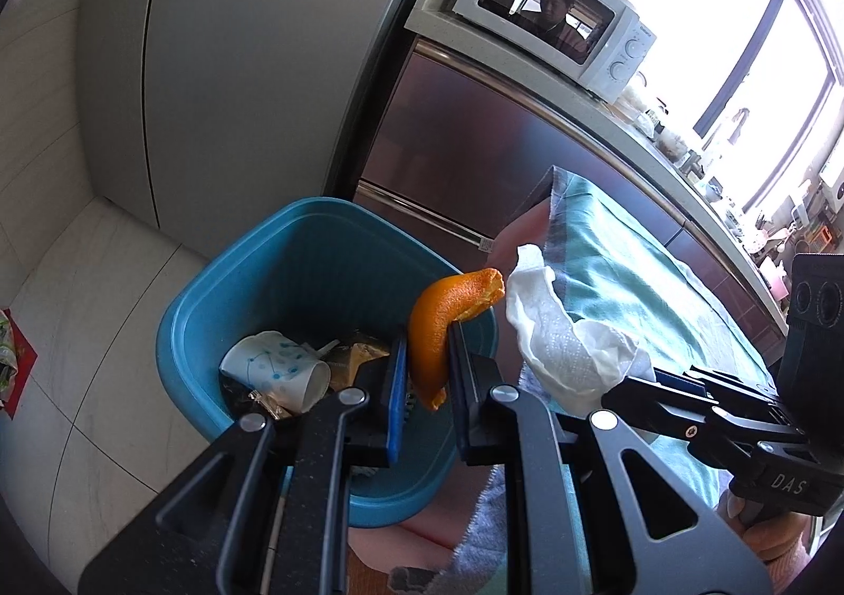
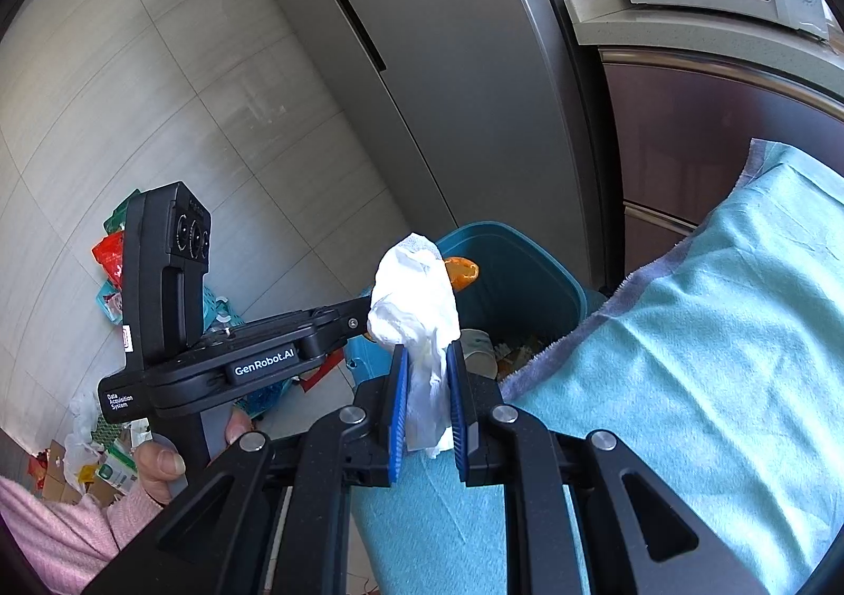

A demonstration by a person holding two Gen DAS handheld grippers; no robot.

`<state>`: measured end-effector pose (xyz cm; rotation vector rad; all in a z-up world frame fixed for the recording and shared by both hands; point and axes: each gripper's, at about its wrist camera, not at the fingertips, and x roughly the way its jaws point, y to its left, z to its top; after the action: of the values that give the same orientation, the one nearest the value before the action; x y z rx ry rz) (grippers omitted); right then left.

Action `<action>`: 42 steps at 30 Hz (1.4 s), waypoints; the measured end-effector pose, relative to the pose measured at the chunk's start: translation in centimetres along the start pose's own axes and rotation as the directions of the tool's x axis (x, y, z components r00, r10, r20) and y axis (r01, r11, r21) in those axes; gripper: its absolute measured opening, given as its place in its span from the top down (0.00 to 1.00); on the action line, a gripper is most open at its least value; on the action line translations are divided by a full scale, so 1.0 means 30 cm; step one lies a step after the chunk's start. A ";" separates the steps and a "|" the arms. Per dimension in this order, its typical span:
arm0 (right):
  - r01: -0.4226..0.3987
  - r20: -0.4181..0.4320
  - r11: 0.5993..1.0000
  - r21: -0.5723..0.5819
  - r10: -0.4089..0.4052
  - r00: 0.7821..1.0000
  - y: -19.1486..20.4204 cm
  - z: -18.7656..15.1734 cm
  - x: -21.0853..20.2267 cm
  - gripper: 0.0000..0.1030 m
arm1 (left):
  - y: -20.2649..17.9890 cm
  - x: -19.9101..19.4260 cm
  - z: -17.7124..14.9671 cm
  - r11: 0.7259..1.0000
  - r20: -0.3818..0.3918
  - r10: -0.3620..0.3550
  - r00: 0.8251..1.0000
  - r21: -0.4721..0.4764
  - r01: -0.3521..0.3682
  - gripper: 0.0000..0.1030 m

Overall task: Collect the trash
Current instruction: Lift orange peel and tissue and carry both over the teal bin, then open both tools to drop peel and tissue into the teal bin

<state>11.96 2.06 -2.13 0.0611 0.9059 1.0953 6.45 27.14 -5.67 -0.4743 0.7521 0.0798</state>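
Open bin [image 1: 295, 247] mouth beside cloth [image 1: 622, 268]

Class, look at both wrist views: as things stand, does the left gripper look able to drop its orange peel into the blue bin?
Probably yes. The left gripper holds the orange peel above the open blue bin, and nothing lies between them.

Left wrist view: mounted behind the left gripper [image 1: 427, 357], looking forward and down along its fingers, close above the blue bin [image 1: 295, 247]. Right wrist view: mounted behind the right gripper [image 2: 427, 384], angled down likewise, nearer the teal cloth [image 2: 712, 331]. Shared by both: bin, cloth, orange peel [image 1: 448, 326], white tissue [image 2: 416, 289], refrigerator [image 1: 237, 41], microwave [image 1: 559, 30]. Each gripper visible from the other's camera.
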 end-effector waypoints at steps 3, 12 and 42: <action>0.000 -0.005 1.000 0.004 0.000 1.000 0.001 0.004 0.009 0.87 | 0.008 0.016 0.003 1.000 -0.004 0.009 1.000 -0.004 -0.009 0.85; -0.004 -0.032 1.000 0.016 0.005 0.999 -0.004 0.016 0.030 0.87 | 0.021 0.065 0.019 0.999 -0.015 0.041 0.999 -0.015 -0.041 0.85; 0.037 -0.112 0.998 0.048 -0.031 0.993 0.010 0.076 0.139 0.84 | 0.093 0.194 0.052 0.987 -0.049 0.156 0.987 -0.037 -0.158 0.84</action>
<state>13.86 6.32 -3.02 0.0261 1.0307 1.0525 11.05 29.75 -9.68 -0.4564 0.8338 0.2323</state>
